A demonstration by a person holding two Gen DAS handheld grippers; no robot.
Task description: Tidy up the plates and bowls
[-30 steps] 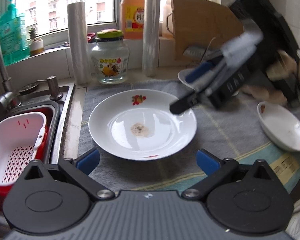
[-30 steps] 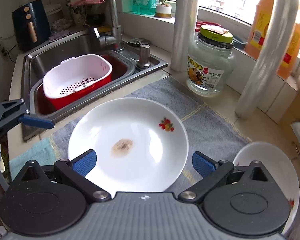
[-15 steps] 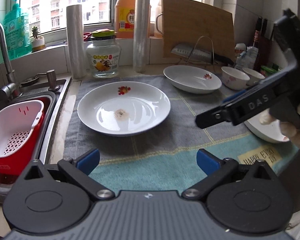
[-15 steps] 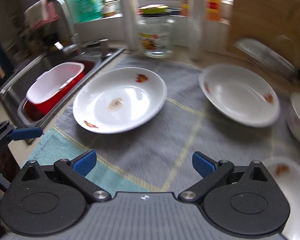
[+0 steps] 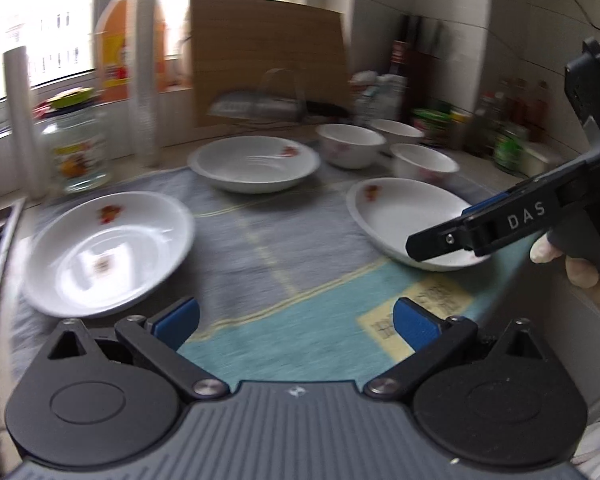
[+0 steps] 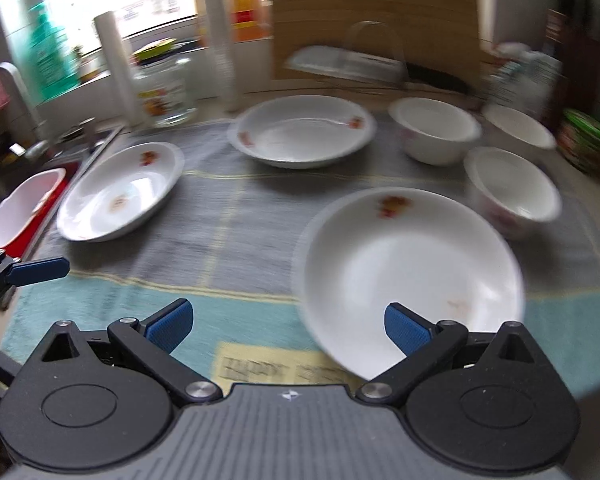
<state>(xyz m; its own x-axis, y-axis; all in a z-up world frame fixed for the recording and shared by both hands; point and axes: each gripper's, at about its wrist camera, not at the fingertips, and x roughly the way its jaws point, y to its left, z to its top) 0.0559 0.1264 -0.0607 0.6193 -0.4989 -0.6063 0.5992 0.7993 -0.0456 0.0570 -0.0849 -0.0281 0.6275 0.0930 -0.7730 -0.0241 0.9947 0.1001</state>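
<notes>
both views are smeared with blur. a grey and teal mat [image 6: 236, 216] covers the counter and serves as the landmark here. three white plates with small red flower prints sit on it: a stained plate [image 6: 120, 192] at the mat's left edge by the sink, a back plate [image 6: 302, 130] toward the mat's far side, and a near plate [image 6: 412, 276] at its right front. three white bowls stand just off the mat's far right corner: a first bowl [image 6: 436, 130], a second bowl [image 6: 512, 190] touching or almost touching the near plate's rim, and a third bowl [image 6: 518, 126] behind them. a glass jar [image 6: 164, 92] and a wooden board [image 6: 372, 16] stand beyond the mat's back edge.

the left gripper [image 5: 296, 318] hovers over the mat's front teal strip, its blue pads spread wide and holding nothing. the right gripper [image 6: 286, 322] hangs above the mat's front right, fingers likewise released and empty, with its right pad in front of the near plate's front rim. in the left wrist view a hand [image 5: 584, 268] holds the right gripper over that same plate [image 5: 408, 220].
</notes>
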